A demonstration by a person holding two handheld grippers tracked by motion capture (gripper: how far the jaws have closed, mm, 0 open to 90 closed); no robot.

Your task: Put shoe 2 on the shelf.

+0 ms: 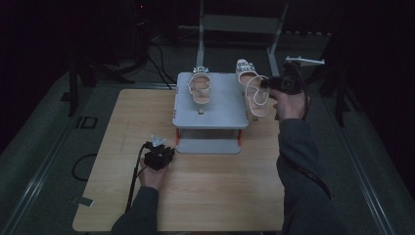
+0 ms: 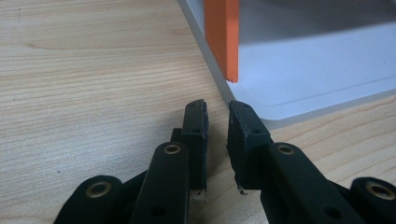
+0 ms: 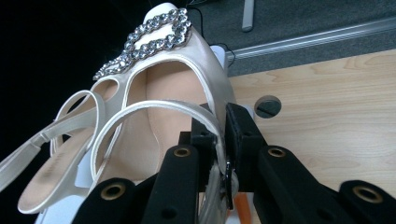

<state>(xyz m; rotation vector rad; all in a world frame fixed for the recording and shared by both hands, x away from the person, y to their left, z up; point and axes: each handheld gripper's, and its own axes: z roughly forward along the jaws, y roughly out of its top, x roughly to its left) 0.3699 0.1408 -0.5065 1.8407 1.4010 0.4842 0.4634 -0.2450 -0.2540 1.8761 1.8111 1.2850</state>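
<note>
A grey two-shelf rack (image 1: 220, 110) stands on the wooden table (image 1: 210, 186). One cream strappy sandal (image 1: 200, 89) lies on its top shelf at the left. A second cream sandal (image 1: 254, 93) with a rhinestone buckle (image 3: 149, 37) hangs at the rack's right edge. My right gripper (image 1: 265, 84) is shut on its thin ankle strap (image 3: 159, 106), as the right gripper view (image 3: 219, 122) shows. My left gripper (image 1: 168, 147) rests low on the table by the rack's front left corner. Its jaws (image 2: 217, 109) stand slightly apart with nothing between them, near an orange post (image 2: 223, 37) and the lower shelf (image 2: 317, 79).
A metal frame (image 1: 240, 24) stands behind the table, and cables (image 1: 156, 54) run across the dark floor at the back left. A round hole (image 3: 268, 106) is cut in the tabletop near the rack. Bare wood stretches in front of the rack.
</note>
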